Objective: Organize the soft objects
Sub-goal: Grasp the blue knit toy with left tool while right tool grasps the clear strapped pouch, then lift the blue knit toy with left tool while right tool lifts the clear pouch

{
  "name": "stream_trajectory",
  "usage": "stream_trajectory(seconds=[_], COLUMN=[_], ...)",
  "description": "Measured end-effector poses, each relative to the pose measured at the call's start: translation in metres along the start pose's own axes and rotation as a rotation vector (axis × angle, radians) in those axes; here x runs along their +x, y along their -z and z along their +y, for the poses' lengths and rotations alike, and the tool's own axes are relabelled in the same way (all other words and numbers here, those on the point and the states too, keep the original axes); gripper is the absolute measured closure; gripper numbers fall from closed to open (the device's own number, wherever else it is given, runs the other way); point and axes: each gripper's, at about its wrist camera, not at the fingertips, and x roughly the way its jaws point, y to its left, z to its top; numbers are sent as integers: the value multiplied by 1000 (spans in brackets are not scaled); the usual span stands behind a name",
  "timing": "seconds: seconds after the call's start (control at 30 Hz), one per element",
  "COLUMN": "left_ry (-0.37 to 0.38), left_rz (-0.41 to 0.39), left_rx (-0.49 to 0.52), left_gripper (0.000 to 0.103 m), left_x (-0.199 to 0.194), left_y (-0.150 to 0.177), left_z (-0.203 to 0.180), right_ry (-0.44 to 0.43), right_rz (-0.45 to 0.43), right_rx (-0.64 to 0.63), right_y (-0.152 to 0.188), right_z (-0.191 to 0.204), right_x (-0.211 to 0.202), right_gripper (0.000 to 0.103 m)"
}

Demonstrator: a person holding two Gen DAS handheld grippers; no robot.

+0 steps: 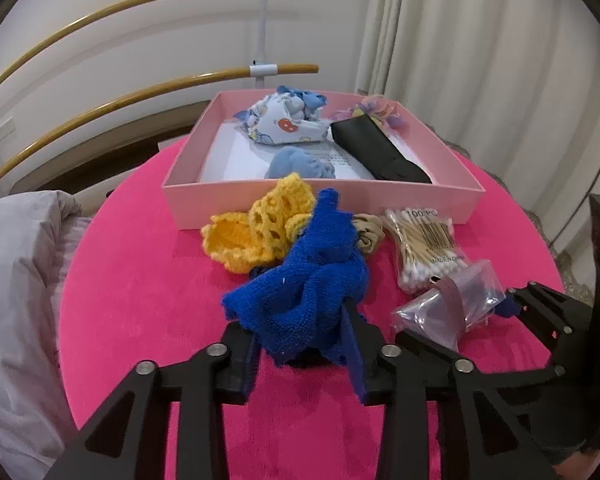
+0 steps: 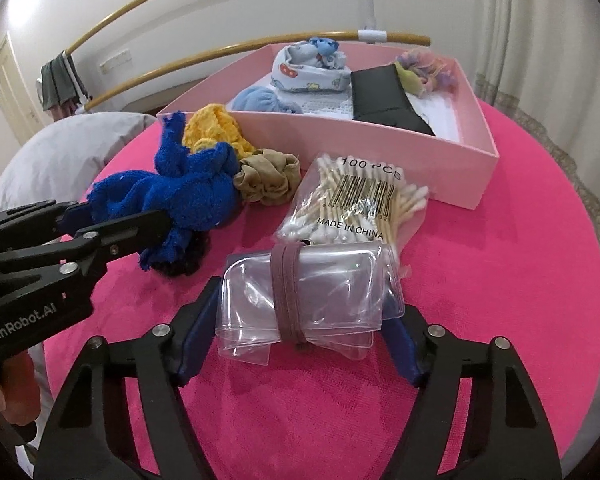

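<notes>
My left gripper (image 1: 304,344) is shut on a blue knitted cloth (image 1: 312,280) that lies on the pink round table; it also shows in the right wrist view (image 2: 180,188). My right gripper (image 2: 300,320) has its fingers around a rolled clear plastic bag with a mauve band (image 2: 304,296), touching its sides; the bag also shows in the left wrist view (image 1: 452,304). A pink box (image 1: 320,204) behind holds a patterned cloth (image 1: 288,124), a light blue cloth (image 1: 300,166), a black pouch (image 1: 384,152) and a pastel scrunchie (image 1: 376,112).
A yellow crocheted piece (image 1: 256,228), a tan scrunchie (image 2: 268,176) and a bag of cotton swabs (image 2: 360,204) lie in front of the box. A dark item (image 2: 180,264) lies under the blue cloth. A grey pillow (image 1: 16,280) is left of the table.
</notes>
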Motion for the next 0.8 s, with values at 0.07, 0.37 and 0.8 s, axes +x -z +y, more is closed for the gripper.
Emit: stream_trajectory(seconds=[0.07, 0.37, 0.8], left_ry=[8, 42, 9], left_rz=[0, -5, -7], left_rx=[5, 1, 3], left_gripper=[66, 80, 5], left_x=[4, 16, 19], left_y=[-3, -15, -15], left_z=[-1, -3, -5], right_ry=[-4, 0, -3], right_rz=[-4, -18, -16], right_rx=[6, 54, 83], right_y=[1, 6, 11], right_z=[-1, -14, -20], right_x=[-2, -14, -19], right_gripper=[34, 35, 35])
